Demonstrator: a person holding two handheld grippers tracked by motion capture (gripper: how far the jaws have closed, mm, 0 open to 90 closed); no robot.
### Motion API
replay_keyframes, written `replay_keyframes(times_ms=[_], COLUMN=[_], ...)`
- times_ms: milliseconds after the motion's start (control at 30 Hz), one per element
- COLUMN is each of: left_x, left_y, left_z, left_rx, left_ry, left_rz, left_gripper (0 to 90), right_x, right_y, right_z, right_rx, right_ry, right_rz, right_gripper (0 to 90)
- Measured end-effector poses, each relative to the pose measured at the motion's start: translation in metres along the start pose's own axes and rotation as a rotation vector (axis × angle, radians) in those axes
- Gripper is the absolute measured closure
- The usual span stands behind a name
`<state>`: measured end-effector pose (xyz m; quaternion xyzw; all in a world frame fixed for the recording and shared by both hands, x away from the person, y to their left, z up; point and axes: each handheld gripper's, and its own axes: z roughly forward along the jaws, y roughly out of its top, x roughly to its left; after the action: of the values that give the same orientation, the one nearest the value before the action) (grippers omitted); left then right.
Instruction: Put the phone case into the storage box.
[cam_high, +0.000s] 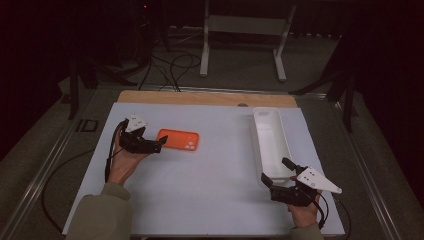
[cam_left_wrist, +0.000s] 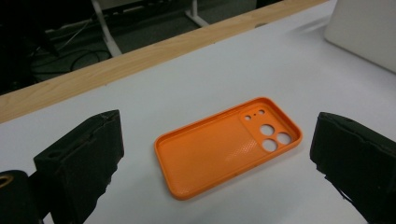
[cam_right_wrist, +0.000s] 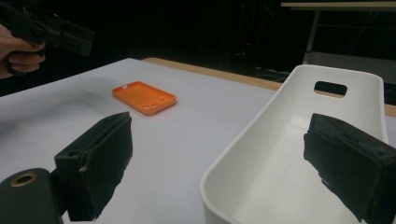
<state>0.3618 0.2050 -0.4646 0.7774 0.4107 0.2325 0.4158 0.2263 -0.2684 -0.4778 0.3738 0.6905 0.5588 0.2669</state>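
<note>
An orange phone case (cam_high: 178, 139) lies flat on the white table top, left of the middle, hollow side up with its camera cutouts showing (cam_left_wrist: 229, 147). My left gripper (cam_high: 161, 143) is just left of the case, pointing at it. Its jaws stand open, one on each side of the case without touching it (cam_left_wrist: 217, 128). A long white tray (cam_high: 270, 135) lies at the right and is bare inside. My right gripper (cam_high: 275, 170) is open at the tray's near end, and its jaws straddle the near rim (cam_right_wrist: 219, 126). The orange case (cam_right_wrist: 144, 97) lies farther off.
The white sheet (cam_high: 215, 180) covers the table, with a wooden strip (cam_high: 205, 97) along the far edge. Beyond it on the floor are a metal stand (cam_high: 245, 30) and cables (cam_high: 170, 65). The left hand's gripper (cam_right_wrist: 46, 28) shows at the right gripper view's top left.
</note>
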Motion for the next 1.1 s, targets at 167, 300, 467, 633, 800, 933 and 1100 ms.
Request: replay_keyframes(times_ms=[167, 300, 467, 633, 800, 933, 1100], left_x=[0.003, 0.005, 0.007, 0.009, 0.011, 0.012, 0.012], left_y=[-0.001, -0.001, -0.001, -0.001, -0.002, -0.003, -0.005], left_z=[0.007, 0.010, 0.015, 0.019, 0.024, 0.027, 0.034], left_rx=[0.019, 0.025, 0.035, 0.045, 0.056, 0.063, 0.080], left_ry=[0.002, 0.009, 0.015, 0.018, 0.025, 0.032, 0.032], left_rz=[-0.012, -0.015, -0.020, -0.025, -0.024, -0.022, -0.033], left_gripper=[4.0, 5.6, 7.0, 9.5, 12.1, 13.9, 17.4], right_x=[0.001, 0.001, 0.001, 0.001, 0.001, 0.001, 0.001], right_y=[0.000, 0.000, 0.000, 0.000, 0.000, 0.000, 0.000], right_z=[0.001, 0.001, 0.001, 0.001, 0.002, 0.002, 0.003], right_rx=[0.001, 0.001, -0.001, -0.002, -0.003, -0.003, -0.002], right_ry=[0.004, 0.004, 0.004, 0.005, 0.003, 0.004, 0.003], right_rz=[-0.002, -0.007, 0.000, -0.004, -0.003, -0.005, -0.006], right_gripper=[7.9, 7.9, 7.8, 7.9, 7.9, 7.9, 7.9])
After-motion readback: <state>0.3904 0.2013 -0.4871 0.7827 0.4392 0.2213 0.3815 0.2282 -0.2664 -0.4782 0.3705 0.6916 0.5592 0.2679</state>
